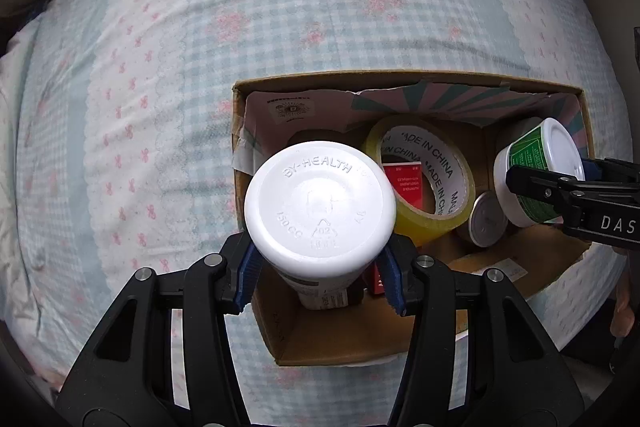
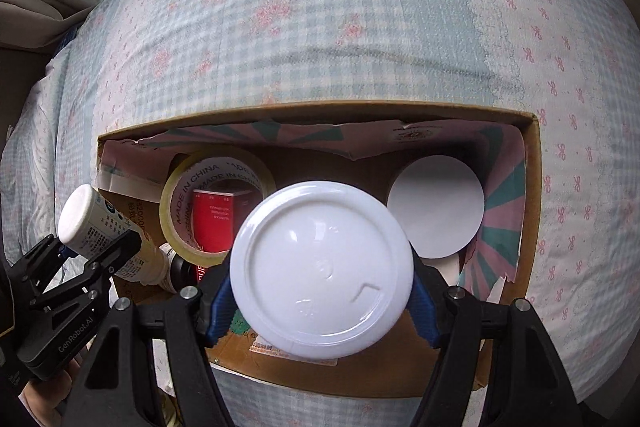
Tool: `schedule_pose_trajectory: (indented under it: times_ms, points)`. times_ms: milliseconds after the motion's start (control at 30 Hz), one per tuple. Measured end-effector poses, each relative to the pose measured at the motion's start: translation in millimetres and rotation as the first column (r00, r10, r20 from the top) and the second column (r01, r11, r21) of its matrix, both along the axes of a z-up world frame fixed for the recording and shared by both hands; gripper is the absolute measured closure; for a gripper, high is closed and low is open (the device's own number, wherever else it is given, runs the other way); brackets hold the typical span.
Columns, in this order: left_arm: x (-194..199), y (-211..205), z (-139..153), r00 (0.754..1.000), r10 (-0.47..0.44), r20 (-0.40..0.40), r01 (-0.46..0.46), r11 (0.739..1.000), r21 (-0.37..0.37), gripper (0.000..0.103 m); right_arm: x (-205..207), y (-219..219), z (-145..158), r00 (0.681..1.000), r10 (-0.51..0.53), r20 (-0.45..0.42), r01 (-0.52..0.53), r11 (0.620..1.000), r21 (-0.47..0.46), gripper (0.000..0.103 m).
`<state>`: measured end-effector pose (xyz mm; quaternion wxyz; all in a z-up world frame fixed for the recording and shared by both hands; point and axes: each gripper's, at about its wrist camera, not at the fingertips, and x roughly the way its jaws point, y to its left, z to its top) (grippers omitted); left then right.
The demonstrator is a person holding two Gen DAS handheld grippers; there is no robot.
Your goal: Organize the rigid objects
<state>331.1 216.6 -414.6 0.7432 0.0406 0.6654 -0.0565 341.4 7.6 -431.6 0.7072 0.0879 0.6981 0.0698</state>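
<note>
My left gripper (image 1: 320, 267) is shut on a white pill bottle (image 1: 320, 207), bottom toward the camera, held over the left part of an open cardboard box (image 1: 400, 347). The bottle also shows in the right wrist view (image 2: 100, 227). My right gripper (image 2: 322, 291) is shut on a white tub (image 2: 322, 275) with a green label, held over the box (image 2: 532, 187). The tub shows in the left wrist view (image 1: 536, 171) over the box's right side. Inside the box lie a yellow tape roll (image 1: 424, 179), a red packet (image 1: 404, 183) and a small round tin (image 1: 486, 219).
The box sits on a bed with a blue checked cover with pink flowers (image 1: 280, 7). A white round lid or jar (image 2: 436, 207) stands in the box's right part. The box lining is torn pink and green paper (image 2: 500, 219).
</note>
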Motion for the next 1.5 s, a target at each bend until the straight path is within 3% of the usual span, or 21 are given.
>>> schedule_pose_trajectory:
  times_ms: [67, 100, 133, 167, 200, 333, 567, 800, 1000, 1167, 1300, 1400, 1500]
  points:
    - [2.8, -4.9, -0.1, 1.000, -0.020, -0.008, 0.020, 1.000, -0.015, 0.054, 2.7, -0.3, -2.0, 1.000, -0.003, -0.007, 0.003, 1.000, 0.013, 0.035]
    - [2.7, -8.4, 1.2, 0.999, -0.038, -0.007, 0.038, 0.999, -0.009, 0.036, 2.8, -2.4, 0.9, 1.000, -0.018, 0.008, 0.018, 1.000, 0.020, 0.031]
    - [1.6, -12.5, 3.4, 0.998, -0.056, 0.001, 0.056, 0.998, 0.007, 0.006, 3.0, -4.6, 4.8, 0.999, -0.036, 0.027, 0.035, 0.999, 0.021, 0.017]
    - [-0.7, -15.2, 8.3, 0.997, -0.072, 0.025, 0.071, 0.997, 0.019, 0.001, 2.9, -7.1, 8.8, 0.998, -0.055, 0.042, 0.055, 0.998, 0.014, 0.009]
    - [-3.8, -17.0, 14.2, 0.995, -0.085, 0.052, 0.084, 0.996, 0.019, 0.000, 2.4, -9.6, 12.8, 0.996, -0.071, 0.057, 0.070, 0.997, 0.009, 0.001]
    - [-13.2, -19.0, 28.9, 0.993, -0.096, 0.069, 0.096, 0.995, 0.012, 0.000, -3.2, -15.8, 15.8, 0.997, -0.074, 0.023, 0.074, 0.997, 0.018, 0.001]
    - [-34.3, -12.8, 51.4, 0.994, -0.053, 0.099, 0.055, 0.998, -0.017, 0.000, -22.4, -23.8, 35.3, 0.991, -0.121, 0.055, 0.119, 0.992, 0.028, 0.001]
    - [-66.1, -9.6, 91.8, 0.984, -0.024, 0.176, 0.034, 0.998, -0.053, 0.000, -48.9, -21.7, 75.4, 0.986, -0.109, 0.123, 0.107, 0.994, 0.021, 0.001]
    - [-102.5, -11.8, 141.2, 0.962, -0.023, 0.273, 0.041, 0.997, -0.063, 0.000, -84.9, -24.4, 121.9, 0.970, -0.125, 0.210, 0.127, 0.992, 0.004, 0.001]
    - [-127.9, -13.9, 198.1, 0.926, -0.019, 0.376, 0.049, 0.996, -0.069, 0.000, -116.4, -31.8, 173.0, 0.949, -0.102, 0.298, 0.118, 0.992, -0.038, 0.001]
    - [-143.5, -23.9, 251.8, 0.889, -0.015, 0.458, 0.028, 0.999, -0.022, 0.000, -142.9, -40.7, 234.3, 0.905, -0.081, 0.418, 0.118, 0.991, -0.065, 0.001]
    - [-157.7, -33.5, 295.9, 0.848, -0.012, 0.530, 0.018, 1.000, -0.006, 0.000, -163.9, -45.6, 283.9, 0.855, -0.038, 0.518, 0.115, 0.986, -0.118, 0.001]
    - [-179.3, -41.1, 341.1, 0.788, 0.018, 0.615, 0.014, 0.999, -0.047, 0.000, -186.3, -55.1, 326.2, 0.801, -0.021, 0.598, 0.121, 0.984, -0.128, 0.001]
